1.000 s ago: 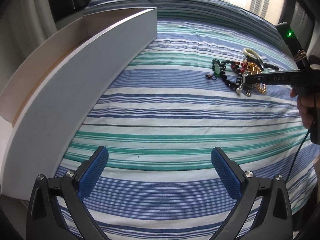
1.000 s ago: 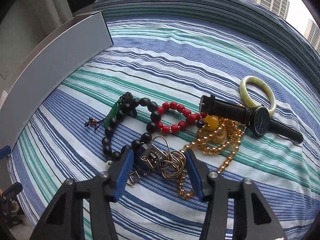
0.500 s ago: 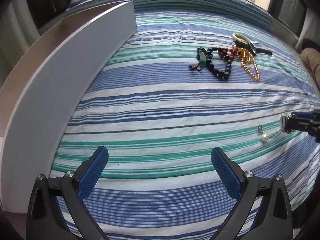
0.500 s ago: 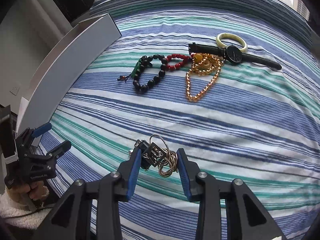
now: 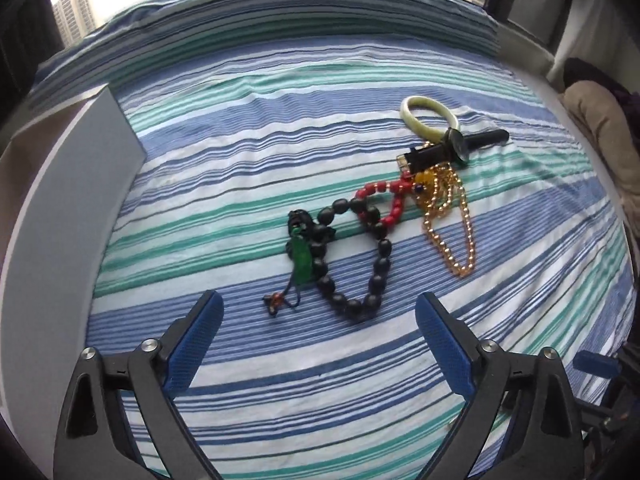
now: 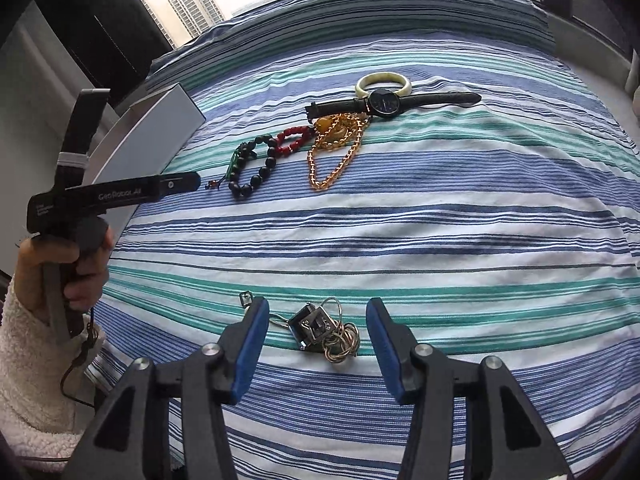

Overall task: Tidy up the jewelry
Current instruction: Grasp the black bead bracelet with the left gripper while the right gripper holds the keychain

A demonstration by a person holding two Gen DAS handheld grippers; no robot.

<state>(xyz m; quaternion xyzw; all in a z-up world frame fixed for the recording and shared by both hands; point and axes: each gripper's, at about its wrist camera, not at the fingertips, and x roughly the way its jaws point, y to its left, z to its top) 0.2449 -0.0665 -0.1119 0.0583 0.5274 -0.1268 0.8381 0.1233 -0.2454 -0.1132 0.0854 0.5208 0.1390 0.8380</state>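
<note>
The right gripper (image 6: 316, 340) has just been opening; the metal trinket cluster (image 6: 324, 334) lies loose between its pads. The left gripper (image 5: 318, 344), unclenched and just narrowing, grasps nothing, with the black bead bracelet (image 5: 352, 256) ahead.

Blue, white and teal striped sheet (image 5: 248, 152); black beads (image 5: 352, 280), red beads (image 5: 394, 204), gold chain (image 5: 456, 240), pale-green bangle (image 5: 416, 114).

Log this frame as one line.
right gripper: jaws opening, silver ring cluster released between them on striped bedsheet | left gripper: jaws closing, empty, near black bead bracelet
</note>
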